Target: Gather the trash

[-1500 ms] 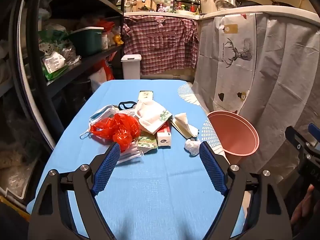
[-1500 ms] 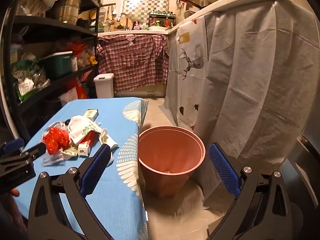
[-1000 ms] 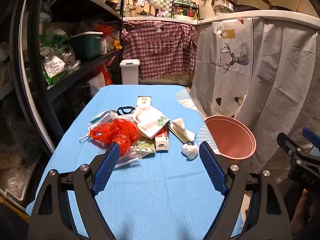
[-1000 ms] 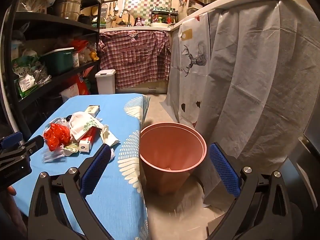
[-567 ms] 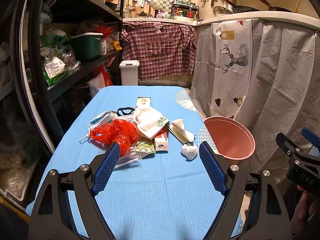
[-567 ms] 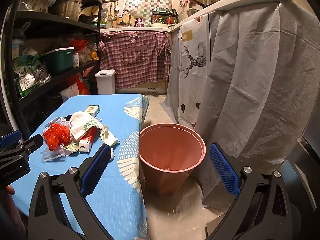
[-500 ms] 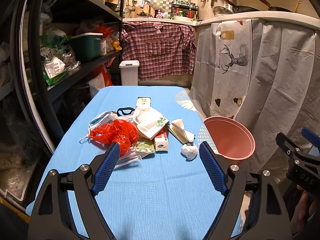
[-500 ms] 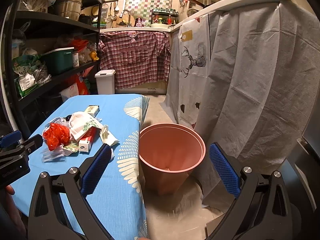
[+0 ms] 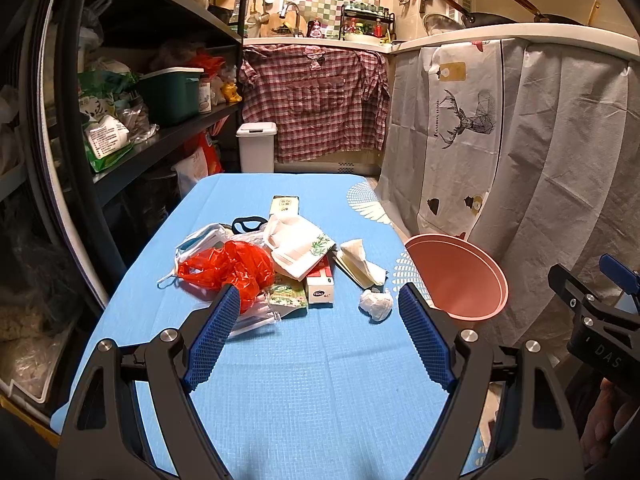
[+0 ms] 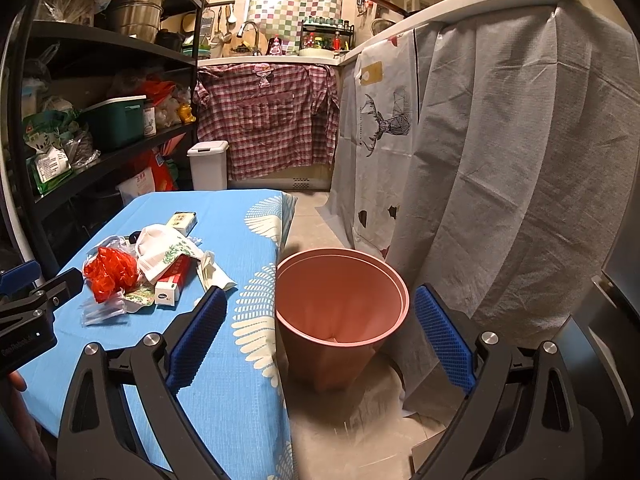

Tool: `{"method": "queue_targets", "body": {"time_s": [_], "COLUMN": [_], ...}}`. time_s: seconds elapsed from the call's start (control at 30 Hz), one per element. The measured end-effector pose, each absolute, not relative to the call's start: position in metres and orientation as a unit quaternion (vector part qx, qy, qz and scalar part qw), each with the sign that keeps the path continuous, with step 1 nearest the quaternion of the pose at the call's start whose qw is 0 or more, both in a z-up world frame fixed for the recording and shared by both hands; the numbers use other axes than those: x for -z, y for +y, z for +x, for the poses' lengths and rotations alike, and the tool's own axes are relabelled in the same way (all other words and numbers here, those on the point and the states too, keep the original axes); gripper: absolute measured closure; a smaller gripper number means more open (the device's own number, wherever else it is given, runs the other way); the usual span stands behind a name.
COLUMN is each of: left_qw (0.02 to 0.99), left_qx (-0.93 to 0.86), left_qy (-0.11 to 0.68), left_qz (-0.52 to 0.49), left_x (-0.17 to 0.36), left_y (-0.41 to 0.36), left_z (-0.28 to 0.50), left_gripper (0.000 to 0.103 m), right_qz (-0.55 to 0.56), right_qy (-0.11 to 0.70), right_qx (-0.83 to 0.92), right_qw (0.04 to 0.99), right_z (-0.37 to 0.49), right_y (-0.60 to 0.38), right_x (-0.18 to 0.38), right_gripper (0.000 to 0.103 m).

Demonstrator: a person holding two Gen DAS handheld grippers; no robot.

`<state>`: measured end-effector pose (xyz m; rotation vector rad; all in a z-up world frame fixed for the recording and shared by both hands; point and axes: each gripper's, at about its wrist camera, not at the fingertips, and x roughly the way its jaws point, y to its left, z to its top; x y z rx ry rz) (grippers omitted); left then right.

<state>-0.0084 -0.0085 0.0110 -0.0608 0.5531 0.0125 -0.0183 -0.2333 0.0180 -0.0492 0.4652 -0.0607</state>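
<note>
The trash sits in a loose heap near the middle of the blue-clothed surface. I see a crumpled red plastic bag on the left side of the heap, with a face mask tucked partly under it and a clear wrapper poking out on its near side. Beside the bag lies a white folded packet with green leaf print, resting over a red and white box; a small green printed sachet lies just beside that box. A flat pale box lies at the far end of the heap, next to a black loop. To the right, a creased tissue lies on its own, and a small white paper wad sits nearest the surface's right edge.

My left gripper hangs above the near part of the surface, fingers spread wide with nothing between them, the heap just beyond its tips. My right gripper is also spread wide and empty, held off the surface's right edge and pointed over the pink bin, which stands on the floor close against the hanging cloth. From here the bin looks nearly empty, though I can't make out its bottom.

A grey curtain with a deer print hangs to the bin's right, and dark shelving with stored goods stands left of the surface.
</note>
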Motion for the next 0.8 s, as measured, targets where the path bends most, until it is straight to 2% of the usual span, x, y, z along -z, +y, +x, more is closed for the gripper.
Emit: {"method": "queue_targets", "body": {"time_s": [0.27,0.8], "left_qw": [0.962,0.962], "left_qx": [-0.007,-0.005], "left_qy": [0.273,0.271], "left_qz": [-0.031,-0.030], "left_x": [-0.0117,-0.0148], "left_y": [-0.0104,-0.0138], "left_z": [-0.0083,-0.0093], "left_gripper": [0.024,0.024], "right_qz": [-0.026,-0.019], "right_qy": [0.229,0.228], "right_qx": [0.030,0.027], "right_qw": [0.973,0.973], "right_z": [-0.0182,-0.0214], "right_y": [-0.2323,-0.2298], "right_x": [-0.0183,-0.0195], "right_gripper": [0.013,0.013]}}
